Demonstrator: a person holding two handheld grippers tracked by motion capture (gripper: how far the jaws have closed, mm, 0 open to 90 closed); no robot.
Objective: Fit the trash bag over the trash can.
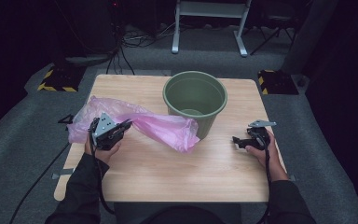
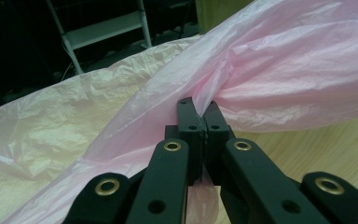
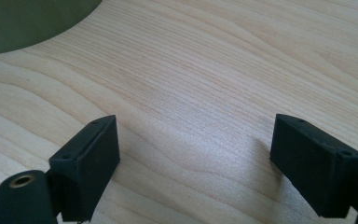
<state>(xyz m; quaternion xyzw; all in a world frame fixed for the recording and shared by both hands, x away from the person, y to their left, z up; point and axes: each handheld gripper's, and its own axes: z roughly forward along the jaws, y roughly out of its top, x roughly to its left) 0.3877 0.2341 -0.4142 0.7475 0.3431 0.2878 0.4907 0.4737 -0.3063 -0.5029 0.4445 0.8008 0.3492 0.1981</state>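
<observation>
On the wooden table (image 1: 177,172), your left gripper (image 1: 127,124) pinches the pink bag (image 1: 168,128), which stretches rightward to the green bin (image 1: 195,100) near the far edge, while your right gripper (image 1: 236,140) rests open near the right edge.

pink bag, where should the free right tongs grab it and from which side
Probably the loose crumpled end of the pink bag, lying by the green bin nearest the right tongs. Come in low from the right, along the table, pinching a raised fold. The left tongs already pinch the middle, and the right jaws stand open.
</observation>
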